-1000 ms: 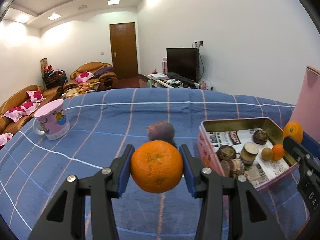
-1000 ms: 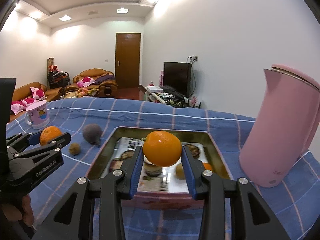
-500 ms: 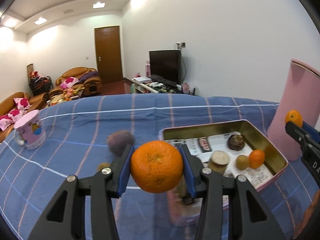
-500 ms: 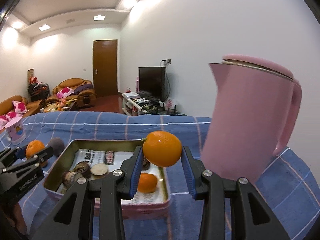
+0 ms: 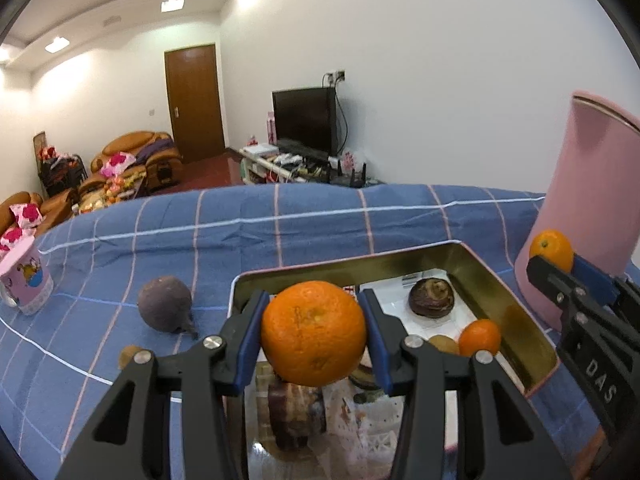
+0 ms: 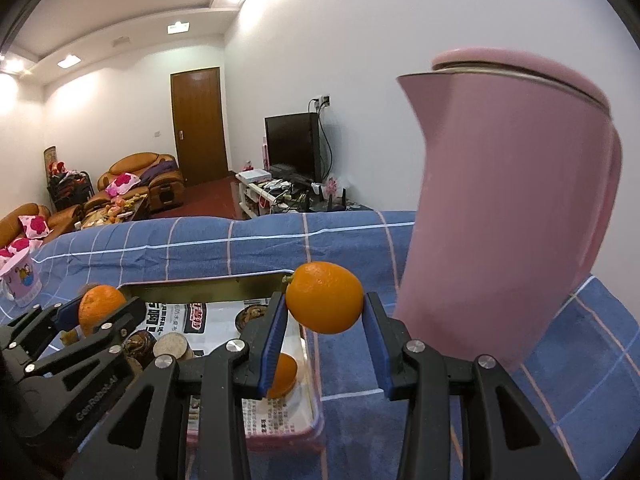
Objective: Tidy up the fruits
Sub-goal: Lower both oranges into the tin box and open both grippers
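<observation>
Over the tin's (image 5: 502, 292) near-left corner, the left gripper (image 5: 314, 336) clamps an orange (image 5: 314, 332), directly above the tin's floor. Past the tin's right edge, above the cloth (image 6: 360, 376) beside the kettle (image 6: 516, 216), the right gripper (image 6: 324, 320) clamps another (image 6: 325, 297); the tin lies to its left, so the left hand is likely nearer a drop.

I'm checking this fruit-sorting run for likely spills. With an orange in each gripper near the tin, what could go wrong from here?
The right gripper holds its orange close beside the tall pink kettle; a sideways swing might knock it. The left gripper's larger orange, dropped into the crowded tin, could land on fruit already there and roll.
</observation>
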Demonstrator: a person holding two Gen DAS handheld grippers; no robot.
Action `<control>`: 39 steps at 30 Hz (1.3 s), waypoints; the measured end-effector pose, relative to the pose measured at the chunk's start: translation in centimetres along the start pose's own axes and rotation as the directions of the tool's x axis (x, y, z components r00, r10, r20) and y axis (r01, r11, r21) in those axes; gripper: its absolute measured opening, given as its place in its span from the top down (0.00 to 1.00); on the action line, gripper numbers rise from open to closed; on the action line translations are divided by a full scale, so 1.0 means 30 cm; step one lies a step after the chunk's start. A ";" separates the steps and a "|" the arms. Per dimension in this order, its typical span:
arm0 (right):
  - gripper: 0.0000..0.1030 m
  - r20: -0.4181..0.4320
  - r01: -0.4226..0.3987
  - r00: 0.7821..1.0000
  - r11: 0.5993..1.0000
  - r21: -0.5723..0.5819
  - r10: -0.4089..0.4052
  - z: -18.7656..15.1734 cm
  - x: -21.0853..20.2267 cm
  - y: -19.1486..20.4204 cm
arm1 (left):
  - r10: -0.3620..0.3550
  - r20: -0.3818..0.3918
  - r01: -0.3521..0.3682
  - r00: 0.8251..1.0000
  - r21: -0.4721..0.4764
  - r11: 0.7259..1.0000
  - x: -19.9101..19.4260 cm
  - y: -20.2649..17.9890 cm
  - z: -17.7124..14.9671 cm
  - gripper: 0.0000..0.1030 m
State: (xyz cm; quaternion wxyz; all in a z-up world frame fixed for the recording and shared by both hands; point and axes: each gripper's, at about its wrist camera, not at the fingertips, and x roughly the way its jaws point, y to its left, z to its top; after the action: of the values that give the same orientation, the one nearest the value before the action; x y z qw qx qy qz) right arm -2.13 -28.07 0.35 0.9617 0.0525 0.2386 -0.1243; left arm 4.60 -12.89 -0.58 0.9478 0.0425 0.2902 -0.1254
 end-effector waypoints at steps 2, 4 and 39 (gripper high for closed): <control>0.60 -0.016 -0.009 1.000 1.000 -0.009 0.009 -0.002 0.016 0.010 | -0.004 -0.014 0.004 1.000 -0.009 1.000 0.018 0.010 0.008 0.53; 0.60 -0.036 -0.020 0.999 1.000 -0.018 0.020 -0.003 0.037 0.025 | 0.003 -0.018 -0.003 1.000 -0.012 1.000 0.026 0.021 0.012 0.53; 0.20 0.144 -0.025 0.989 0.997 0.075 0.014 0.009 -0.061 0.023 | 0.049 0.145 -0.058 0.988 0.058 0.997 -0.064 -0.012 -0.004 0.00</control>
State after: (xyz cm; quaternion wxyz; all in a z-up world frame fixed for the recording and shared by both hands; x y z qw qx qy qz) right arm -3.41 -27.06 1.49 0.9748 0.0825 0.1633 -0.1275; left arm 2.91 -12.81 0.38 0.9675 0.0706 0.2157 -0.1114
